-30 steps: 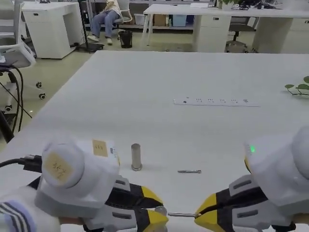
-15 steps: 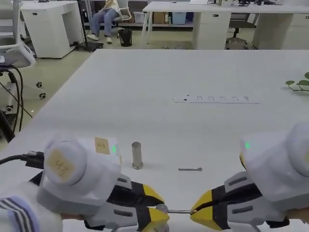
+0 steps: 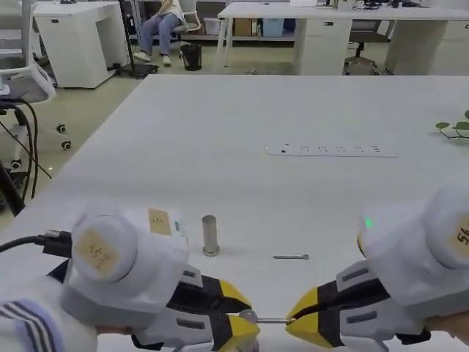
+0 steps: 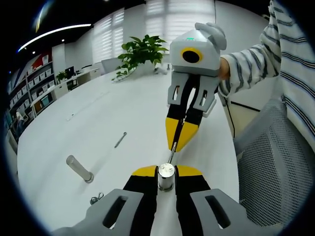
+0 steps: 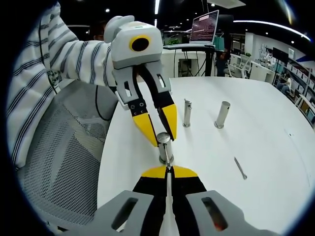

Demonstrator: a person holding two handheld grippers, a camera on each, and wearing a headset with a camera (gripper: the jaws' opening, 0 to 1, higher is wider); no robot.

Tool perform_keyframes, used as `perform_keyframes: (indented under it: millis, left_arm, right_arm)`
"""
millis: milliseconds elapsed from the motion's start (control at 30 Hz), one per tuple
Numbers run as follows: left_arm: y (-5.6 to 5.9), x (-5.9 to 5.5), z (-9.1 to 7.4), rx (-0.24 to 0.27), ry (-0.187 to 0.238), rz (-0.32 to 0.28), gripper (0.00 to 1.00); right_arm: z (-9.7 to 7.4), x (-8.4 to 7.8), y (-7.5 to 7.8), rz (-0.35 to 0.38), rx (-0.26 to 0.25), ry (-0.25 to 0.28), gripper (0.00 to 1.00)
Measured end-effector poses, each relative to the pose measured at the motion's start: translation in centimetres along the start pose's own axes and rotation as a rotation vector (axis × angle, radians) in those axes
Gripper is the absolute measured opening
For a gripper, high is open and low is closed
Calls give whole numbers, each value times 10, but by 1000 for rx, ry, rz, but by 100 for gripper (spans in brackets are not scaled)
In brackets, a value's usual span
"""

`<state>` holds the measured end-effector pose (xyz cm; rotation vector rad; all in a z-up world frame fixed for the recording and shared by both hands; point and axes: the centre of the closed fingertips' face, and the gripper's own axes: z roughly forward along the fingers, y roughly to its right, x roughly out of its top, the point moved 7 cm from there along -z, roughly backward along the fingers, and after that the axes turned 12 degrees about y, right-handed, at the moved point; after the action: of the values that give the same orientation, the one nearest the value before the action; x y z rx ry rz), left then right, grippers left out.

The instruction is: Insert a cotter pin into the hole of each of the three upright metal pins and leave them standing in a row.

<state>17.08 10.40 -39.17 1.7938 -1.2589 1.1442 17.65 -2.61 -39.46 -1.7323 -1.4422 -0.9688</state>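
Change: the gap between the left gripper (image 3: 248, 320) and the right gripper (image 3: 293, 321) is being closed. Less of the cotter pin (image 3: 272, 320) is being left exposed than a second ago, and its tip is now being brought against the head of the held metal pin (image 4: 166, 178).
Meaning: the first insertion is judged to be under way; whether the hole is being entered cannot be told.
Left jaws: being kept clamped on the held metal pin, at the near edge of the desk (image 3: 308, 110).
Right jaws: being kept closed on the cotter pin's tail.
Remaining: a standing metal pin (image 5: 187, 113) and a second standing metal pin (image 5: 223, 114) are being left unpinned farther off, with a spare cotter pin (image 3: 291, 257) lying to the right.
Writing: a yellow sticker (image 3: 95, 253) is bearing handwritten marks that cannot be read.
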Motion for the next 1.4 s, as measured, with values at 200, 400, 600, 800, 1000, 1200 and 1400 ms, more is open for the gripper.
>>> perform_keyframes:
  millis: [200, 400, 600, 800, 1000, 1200, 1400]
  left_arm:
    - [1, -1, -1, 7, 5, -5, 9]
    - [2, -1, 1, 9, 10, -6, 9]
    - [2, -2, 1, 12, 19, -8, 9]
    - [1, -2, 2, 6, 18, -3, 9]
    - [0, -4, 2, 6, 37, -26, 9]
    - [-1, -5, 3, 15, 45, -76, 10]
    - [-1, -5, 4, 27, 52, -122, 10]
  right_arm:
    - [6, 3, 0, -2, 10, 1, 0]
    - [16, 6, -2, -2, 21, 7, 0]
    - [22, 7, -3, 2, 29, 18, 0]
    - [24, 5, -3, -17, 39, 27, 0]
    - [25, 5, -2, -35, 42, 27, 0]
    - [26, 4, -1, -39, 43, 40, 0]
    - [26, 3, -1, -36, 30, 56, 1]
